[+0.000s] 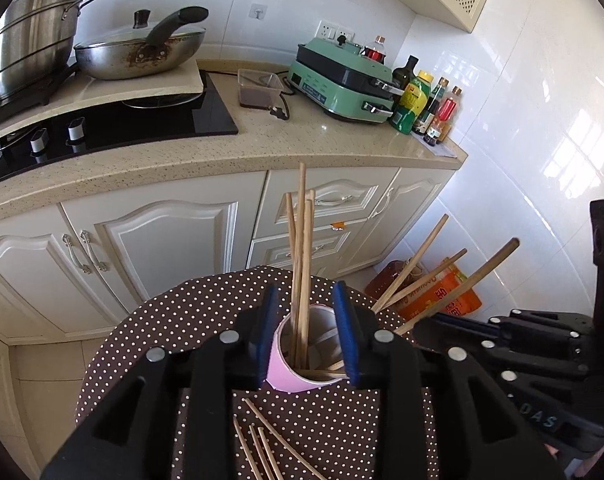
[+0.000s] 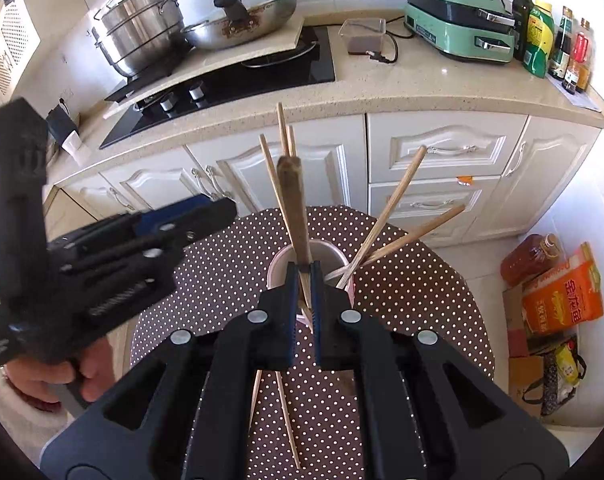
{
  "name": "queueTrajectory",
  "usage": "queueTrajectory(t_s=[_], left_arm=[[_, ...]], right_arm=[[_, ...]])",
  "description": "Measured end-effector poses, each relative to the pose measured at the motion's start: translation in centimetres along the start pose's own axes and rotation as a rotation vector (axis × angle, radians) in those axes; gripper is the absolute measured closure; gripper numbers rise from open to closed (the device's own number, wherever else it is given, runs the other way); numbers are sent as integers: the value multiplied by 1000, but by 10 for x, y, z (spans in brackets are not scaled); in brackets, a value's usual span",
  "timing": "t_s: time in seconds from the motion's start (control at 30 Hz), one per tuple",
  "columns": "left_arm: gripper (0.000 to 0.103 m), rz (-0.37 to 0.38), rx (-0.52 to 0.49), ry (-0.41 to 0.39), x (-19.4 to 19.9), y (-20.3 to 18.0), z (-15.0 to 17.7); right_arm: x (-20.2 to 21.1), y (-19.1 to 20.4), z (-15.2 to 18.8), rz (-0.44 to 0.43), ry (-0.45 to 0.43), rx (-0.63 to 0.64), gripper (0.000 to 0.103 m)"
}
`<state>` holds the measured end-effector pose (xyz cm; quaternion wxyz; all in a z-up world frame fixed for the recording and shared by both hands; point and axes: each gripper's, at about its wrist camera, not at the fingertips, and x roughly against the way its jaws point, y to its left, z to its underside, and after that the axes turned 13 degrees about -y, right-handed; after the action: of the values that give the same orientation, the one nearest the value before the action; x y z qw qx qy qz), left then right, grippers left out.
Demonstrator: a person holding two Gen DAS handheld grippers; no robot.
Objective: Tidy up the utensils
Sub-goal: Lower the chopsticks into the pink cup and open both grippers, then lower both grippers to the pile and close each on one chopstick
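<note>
Chopsticks [image 1: 300, 264] stand upright in a pink cup [image 1: 285, 368] on the dotted table [image 1: 173, 320], others leaning toward two o'clock. Left tool [image 1: 306, 336] stands part open, blue pads flanking the cup; contact cannot be confirmed. Right tool [image 2: 304, 280] is closed on one dark-tipped chopstick [image 2: 291, 208] over the cup mouth. Loose chopsticks [image 1: 261, 444] lie at six o'clock near the table edge. Table surface at nine o'clock is bare. Orange bag [image 2: 562, 300] on the floor at three o'clock carries print too small to read.

"金龙鱼" on orange bag [image 2: 562, 300]
</note>
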<state>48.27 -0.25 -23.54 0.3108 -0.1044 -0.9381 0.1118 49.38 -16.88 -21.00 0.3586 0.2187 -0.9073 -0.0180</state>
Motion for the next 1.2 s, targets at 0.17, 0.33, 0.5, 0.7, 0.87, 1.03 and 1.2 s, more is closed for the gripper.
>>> queueTrajectory(t_s=[0.17,0.33,0.5,0.7,0.87,1.03,1.2], left_arm=[[74,-13,4,-6,14,3,0],[70,-26,-1,-11,29,5,4],[64,-32,-27,-31,49,2,9],[62,-47,-79,-64,78,-4,20],[61,-55,-110,-76,100,-5,34],[60,-60,-131,-53,112,-2,51],[60,-61,-111,20,108,11,74]], right_arm=[[2,4,-1,7,-2,-6,96],[13,8,0,22,-22,-15,96],[28,12,4,26,-44,-33,94],[52,27,12,24,-86,-41,88],[73,48,21,12,-116,-25,88],[86,68,38,12,-125,-2,88],[86,79,62,20,-100,26,81]])
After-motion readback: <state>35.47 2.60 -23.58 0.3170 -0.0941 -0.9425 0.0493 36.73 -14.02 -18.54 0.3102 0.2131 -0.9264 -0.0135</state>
